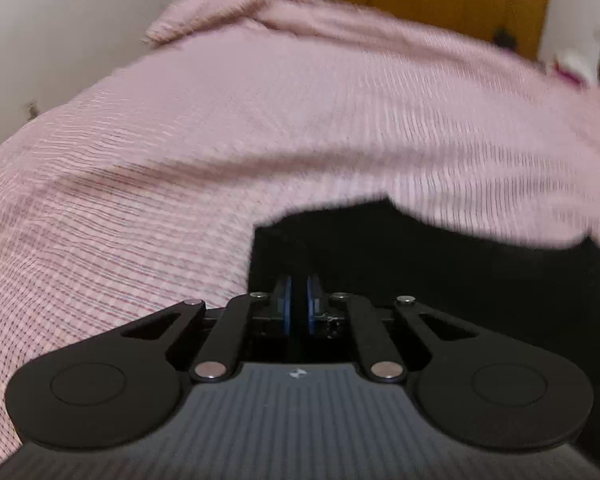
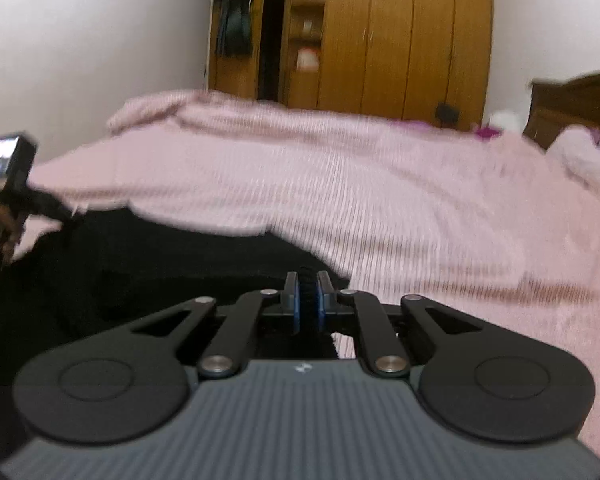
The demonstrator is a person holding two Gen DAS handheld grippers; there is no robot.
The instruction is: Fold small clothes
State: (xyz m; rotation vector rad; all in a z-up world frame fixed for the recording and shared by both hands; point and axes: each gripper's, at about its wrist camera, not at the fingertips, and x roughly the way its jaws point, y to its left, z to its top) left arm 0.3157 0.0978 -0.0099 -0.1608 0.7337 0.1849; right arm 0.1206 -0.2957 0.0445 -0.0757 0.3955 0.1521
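Note:
A black garment lies on the pink bed cover, stretched between both grippers. My left gripper is shut on its left edge. In the right wrist view the same black garment spreads to the left, and my right gripper is shut on its right edge, with black cloth showing between the blue pads. The left gripper shows at the far left of that view, held by a hand, at the garment's other end. Both views are blurred by motion.
The pink checked bed cover fills most of both views. A white wall runs along the left side. A wooden wardrobe stands beyond the bed. A dark headboard and a pillow are at the right.

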